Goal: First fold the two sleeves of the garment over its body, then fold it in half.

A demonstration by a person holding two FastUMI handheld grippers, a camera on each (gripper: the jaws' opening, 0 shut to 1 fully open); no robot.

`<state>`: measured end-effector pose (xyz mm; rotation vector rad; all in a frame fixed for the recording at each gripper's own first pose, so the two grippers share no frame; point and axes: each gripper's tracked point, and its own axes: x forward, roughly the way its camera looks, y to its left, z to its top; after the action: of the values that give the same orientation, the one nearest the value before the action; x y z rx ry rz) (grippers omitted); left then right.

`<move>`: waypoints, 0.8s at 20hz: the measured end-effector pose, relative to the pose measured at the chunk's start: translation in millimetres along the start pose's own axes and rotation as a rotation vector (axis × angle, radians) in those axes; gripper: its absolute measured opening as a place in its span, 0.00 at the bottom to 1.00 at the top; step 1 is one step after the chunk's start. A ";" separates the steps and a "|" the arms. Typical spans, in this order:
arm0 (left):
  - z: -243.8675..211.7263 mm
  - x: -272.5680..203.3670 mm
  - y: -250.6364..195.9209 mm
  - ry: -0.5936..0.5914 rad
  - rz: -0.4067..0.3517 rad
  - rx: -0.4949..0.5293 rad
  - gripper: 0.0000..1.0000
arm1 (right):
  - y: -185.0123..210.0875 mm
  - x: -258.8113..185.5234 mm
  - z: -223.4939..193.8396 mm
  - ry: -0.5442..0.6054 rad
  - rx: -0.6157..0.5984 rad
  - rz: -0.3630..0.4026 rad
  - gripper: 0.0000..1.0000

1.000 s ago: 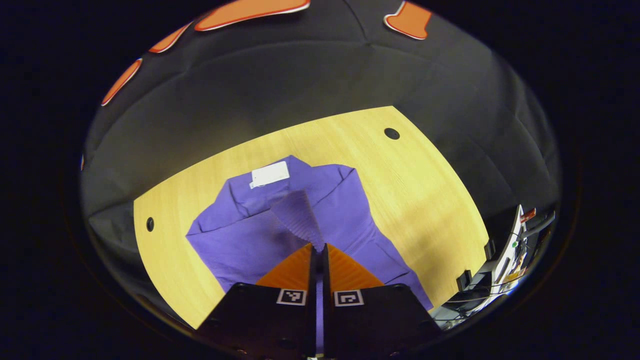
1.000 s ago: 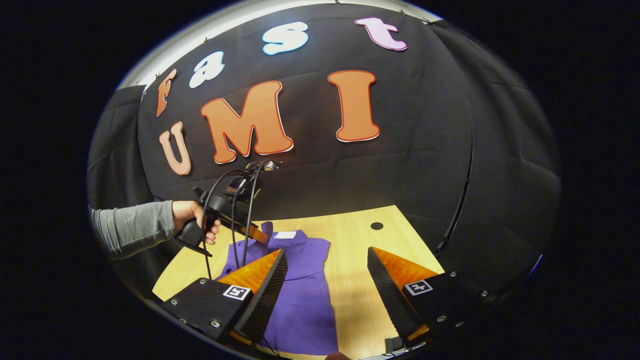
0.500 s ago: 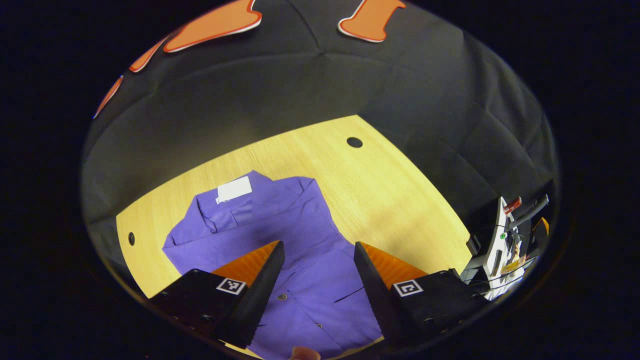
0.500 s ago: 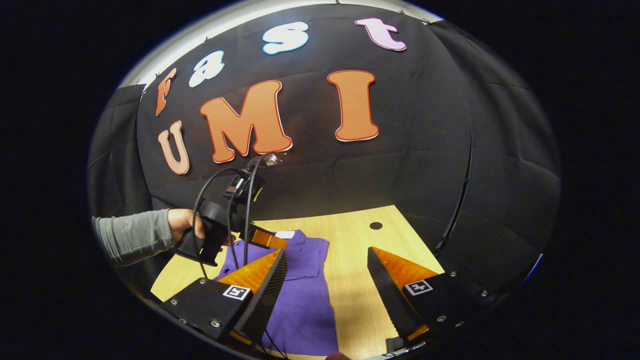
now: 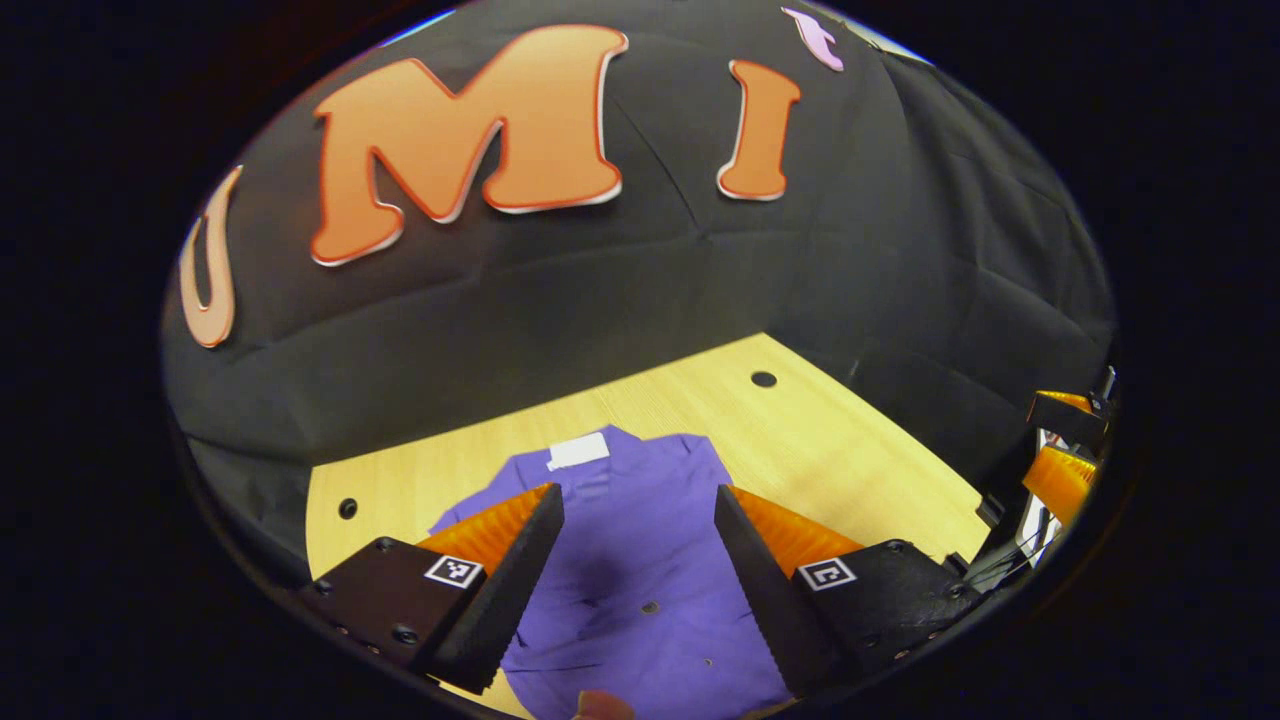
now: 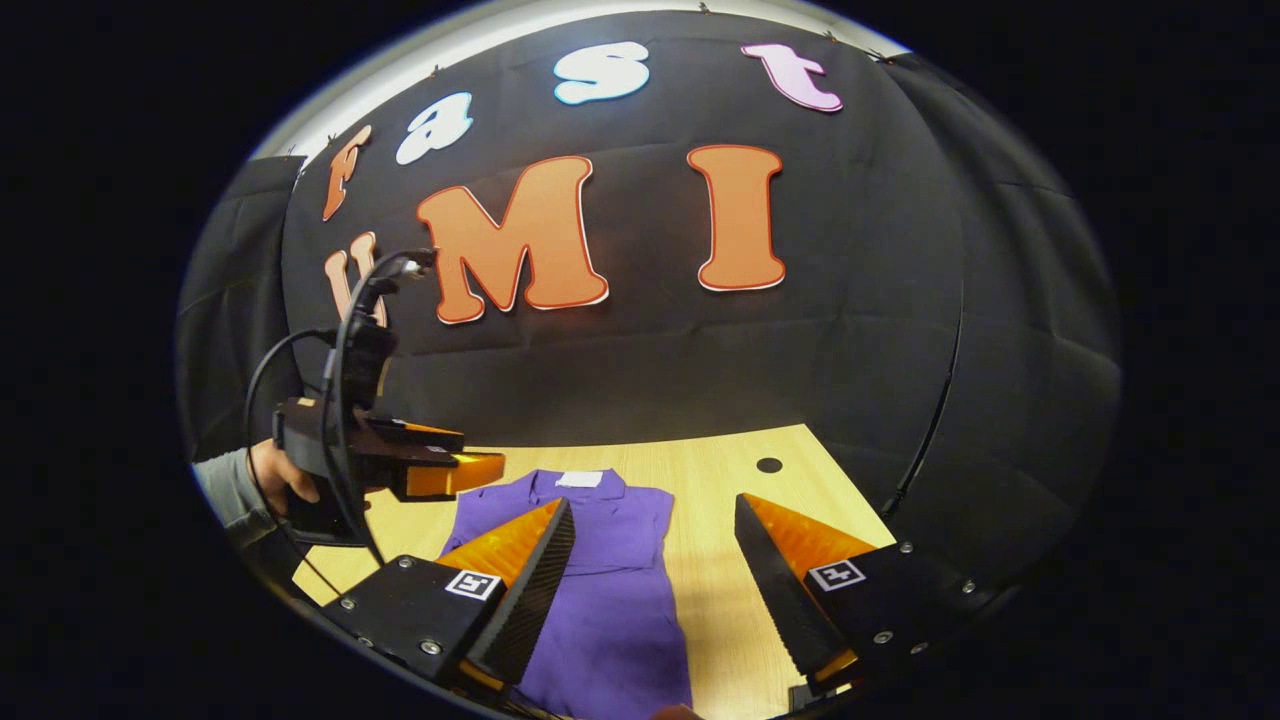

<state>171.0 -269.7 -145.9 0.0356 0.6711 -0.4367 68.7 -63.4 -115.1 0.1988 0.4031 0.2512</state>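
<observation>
In the left gripper view, the left gripper (image 5: 638,500) hangs above the near part of a wooden table (image 5: 850,450), its two fingers spread wide with nothing between them. Below and just beyond the fingers lies a purple button-up shirt (image 5: 640,560), flat on the table, with small buttons showing down its front and a white tag (image 5: 578,451) at the collar on its far end. Two dark round holes mark the tabletop, one to the left (image 5: 347,508) and one at the far right (image 5: 763,379). In the right gripper view, the right gripper (image 6: 655,515) is also held above the near edge, fingers wide apart and empty, with the shirt lying lengthwise between and beyond them in a narrow shape. To the left, a hand (image 6: 280,475) in a grey sleeve (image 6: 225,490) holds the left gripper up off the cloth. Black cloth (image 6: 650,370) rises behind the table's far edge.
</observation>
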 end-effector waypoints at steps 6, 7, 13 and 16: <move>1.4 -61.1 46.3 -0.262 0.173 -0.051 0.97 | 20.2 12.9 3.9 -0.058 -0.049 0.010 0.96; 1.4 -72.5 52.6 -0.284 0.192 -0.059 0.97 | 22.9 13.6 5.3 -0.068 -0.051 0.012 0.96; 1.5 -136.6 95.7 -0.469 0.366 -0.022 0.96 | 37.0 16.1 8.6 -0.122 -0.058 0.017 0.96; -8.2 -166.9 105.3 -0.515 0.435 -0.039 0.96 | 42.1 12.9 5.2 -0.131 -0.075 0.014 0.95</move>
<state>92.4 -109.2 -62.0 0.0293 0.1518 -0.0048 73.8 -20.5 -105.0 0.1432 0.2621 0.2652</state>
